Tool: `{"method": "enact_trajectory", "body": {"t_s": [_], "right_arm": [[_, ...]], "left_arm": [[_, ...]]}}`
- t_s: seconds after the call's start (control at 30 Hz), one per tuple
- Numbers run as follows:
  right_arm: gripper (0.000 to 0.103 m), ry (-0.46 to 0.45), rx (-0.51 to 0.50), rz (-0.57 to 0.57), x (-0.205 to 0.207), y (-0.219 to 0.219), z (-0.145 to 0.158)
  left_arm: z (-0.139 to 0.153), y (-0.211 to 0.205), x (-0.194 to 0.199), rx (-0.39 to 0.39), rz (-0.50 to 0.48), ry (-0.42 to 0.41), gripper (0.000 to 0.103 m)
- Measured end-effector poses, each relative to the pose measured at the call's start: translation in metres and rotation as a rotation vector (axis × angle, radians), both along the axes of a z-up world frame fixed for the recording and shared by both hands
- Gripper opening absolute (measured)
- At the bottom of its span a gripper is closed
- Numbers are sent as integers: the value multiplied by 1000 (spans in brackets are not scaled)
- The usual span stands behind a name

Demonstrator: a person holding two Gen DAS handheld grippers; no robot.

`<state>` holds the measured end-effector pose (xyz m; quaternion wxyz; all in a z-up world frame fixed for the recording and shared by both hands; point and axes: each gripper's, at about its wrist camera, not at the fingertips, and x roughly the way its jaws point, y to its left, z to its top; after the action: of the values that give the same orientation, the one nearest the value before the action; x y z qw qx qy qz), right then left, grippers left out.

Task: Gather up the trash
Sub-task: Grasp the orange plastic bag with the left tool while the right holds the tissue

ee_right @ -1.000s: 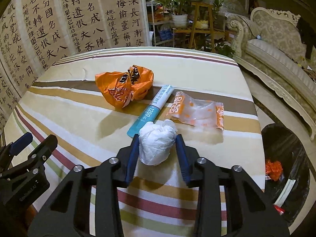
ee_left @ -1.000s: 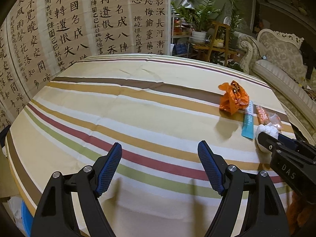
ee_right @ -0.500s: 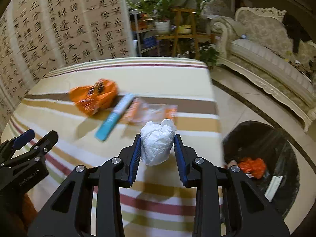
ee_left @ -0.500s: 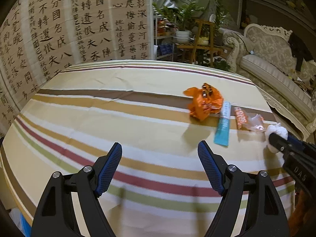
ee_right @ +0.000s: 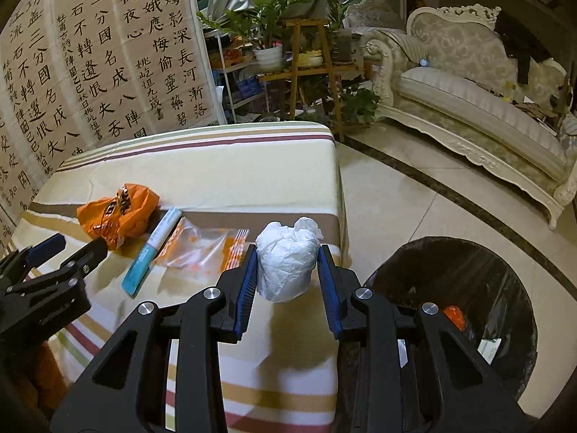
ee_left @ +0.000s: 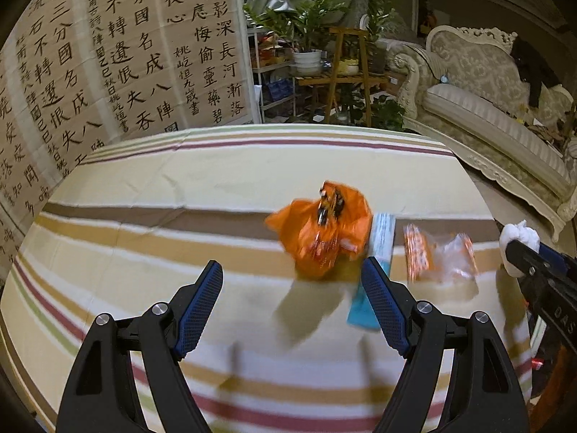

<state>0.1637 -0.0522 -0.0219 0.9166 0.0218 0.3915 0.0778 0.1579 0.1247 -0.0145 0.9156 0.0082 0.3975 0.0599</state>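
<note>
My right gripper (ee_right: 288, 281) is shut on a crumpled white paper ball (ee_right: 286, 261) and holds it above the table's right edge, left of the black-lined trash bin (ee_right: 468, 310) on the floor. The ball also shows in the left wrist view (ee_left: 519, 243). My left gripper (ee_left: 292, 306) is open and empty above the striped tablecloth (ee_left: 180, 216), just short of an orange plastic bag (ee_left: 321, 231). Beside the bag lie a blue tube-like wrapper (ee_left: 377, 270) and a clear orange-printed wrapper (ee_left: 440, 256).
The bin holds orange and white scraps (ee_right: 456, 315). A cream sofa (ee_right: 487, 108) stands at the right on a tiled floor (ee_right: 414, 198). A calligraphy screen (ee_left: 108, 54) and potted plants on a wooden stand (ee_left: 342, 57) lie behind the table.
My right gripper has carried the white ball to the right, from over the table to its edge near the bin. My left gripper has moved right and forward toward the orange bag.
</note>
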Motion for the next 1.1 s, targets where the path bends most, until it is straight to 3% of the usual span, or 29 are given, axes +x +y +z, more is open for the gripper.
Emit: {"method": "enact_trajectory", "body": {"t_s": [0.37, 0.57, 0.6, 1.1], "right_arm": [[32, 7, 33, 13, 14, -2, -3], [32, 9, 38, 19, 13, -1, -3], [32, 10, 37, 19, 13, -1, -4], [32, 4, 32, 21, -11, -1, 3]], "left_arm": [[-5, -3, 27, -8, -40, 16, 76], [-11, -7, 27, -27, -86, 45, 33], [-12, -7, 27, -33, -89, 51, 31], [2, -7, -3, -50, -74, 15, 28]]}}
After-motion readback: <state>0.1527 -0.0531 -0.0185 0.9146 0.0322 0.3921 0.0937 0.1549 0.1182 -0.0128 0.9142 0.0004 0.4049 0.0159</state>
